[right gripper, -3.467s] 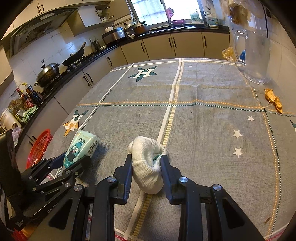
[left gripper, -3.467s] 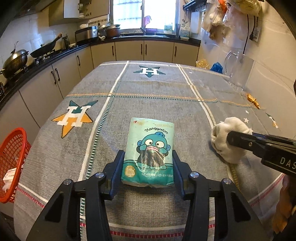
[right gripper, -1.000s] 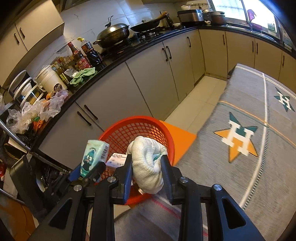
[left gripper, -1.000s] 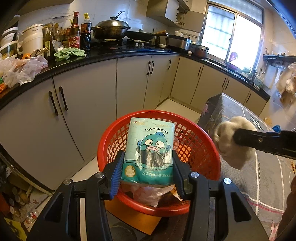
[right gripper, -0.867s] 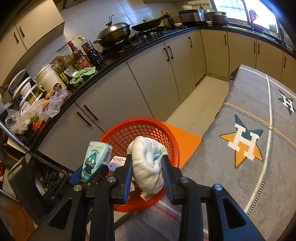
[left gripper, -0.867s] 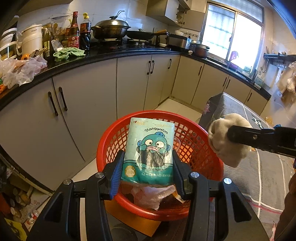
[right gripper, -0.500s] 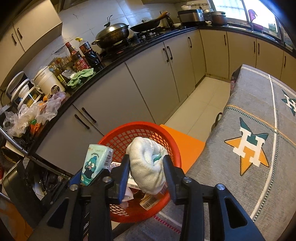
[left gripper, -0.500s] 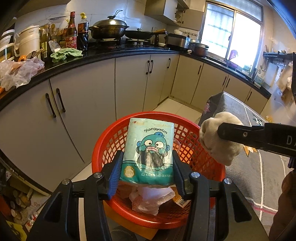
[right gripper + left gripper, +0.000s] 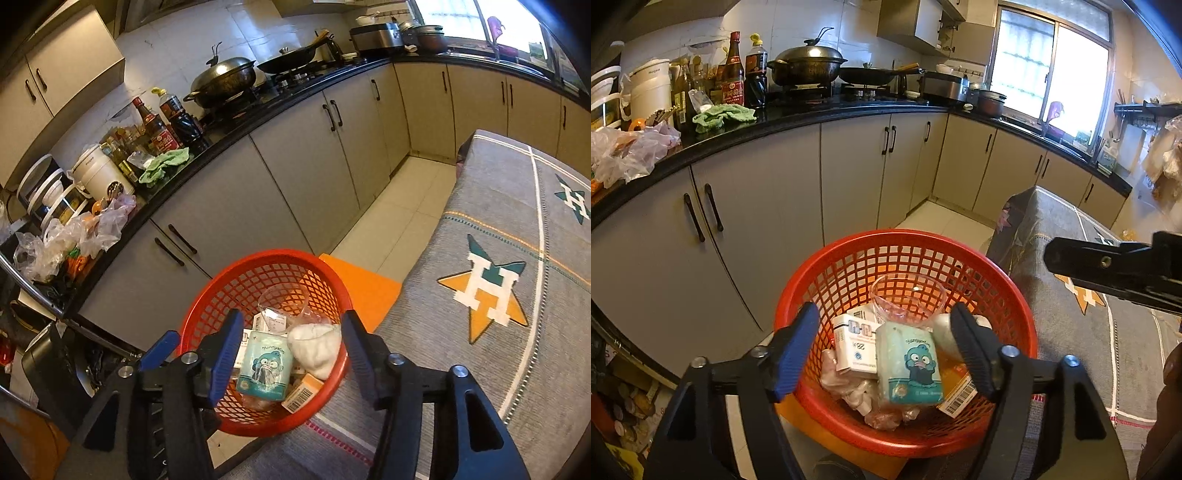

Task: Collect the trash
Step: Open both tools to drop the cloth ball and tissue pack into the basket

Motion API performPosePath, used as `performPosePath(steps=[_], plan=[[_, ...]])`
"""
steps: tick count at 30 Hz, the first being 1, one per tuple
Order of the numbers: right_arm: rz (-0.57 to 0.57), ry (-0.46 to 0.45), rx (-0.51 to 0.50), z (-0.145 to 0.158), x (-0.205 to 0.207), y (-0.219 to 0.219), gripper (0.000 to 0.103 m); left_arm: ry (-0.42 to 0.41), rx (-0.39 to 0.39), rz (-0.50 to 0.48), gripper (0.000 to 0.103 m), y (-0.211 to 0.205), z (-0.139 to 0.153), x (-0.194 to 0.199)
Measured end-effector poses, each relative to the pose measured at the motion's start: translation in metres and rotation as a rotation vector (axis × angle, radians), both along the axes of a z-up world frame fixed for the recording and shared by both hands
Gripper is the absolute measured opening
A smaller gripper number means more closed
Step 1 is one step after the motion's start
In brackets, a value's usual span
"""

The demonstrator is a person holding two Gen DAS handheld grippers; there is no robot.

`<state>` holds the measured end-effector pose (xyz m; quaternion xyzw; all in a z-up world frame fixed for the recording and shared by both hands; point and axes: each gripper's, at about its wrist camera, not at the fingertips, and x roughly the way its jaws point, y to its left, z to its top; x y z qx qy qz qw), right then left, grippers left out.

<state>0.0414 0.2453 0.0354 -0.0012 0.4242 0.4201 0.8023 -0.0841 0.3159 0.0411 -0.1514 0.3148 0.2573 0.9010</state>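
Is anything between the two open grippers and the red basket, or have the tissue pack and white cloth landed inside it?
Nothing visible blocks it. The tissue pack and white cloth lie inside the red basket, with the left gripper and right gripper open above it.

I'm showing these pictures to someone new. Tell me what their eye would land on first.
The red mesh basket on the floor beside the covered table grabs attention first. In it lie a teal cartoon tissue pack and a white cloth among boxes and a clear cup. Both the left gripper and the right gripper hang open above it.
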Motion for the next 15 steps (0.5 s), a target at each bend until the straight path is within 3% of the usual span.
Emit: performPosePath(steps=[4,9,15], plan=[[-0.015,-0.01,-0.004,0.002,-0.002,-0.01,0.07,0.0,0.014,0.013,0.079,-0.002,0.004,-0.004],[-0.046,-0.053,-0.04,0.003,-0.013,-0.027,0.075,-0.021,0.067,0.051,0.092,-0.013,0.015,-0.019],[-0.124,-0.193,-0.096,0.014,-0.042,-0.062,0.084,-0.046,0.158,0.073,0.1,-0.04,0.028,-0.037]])
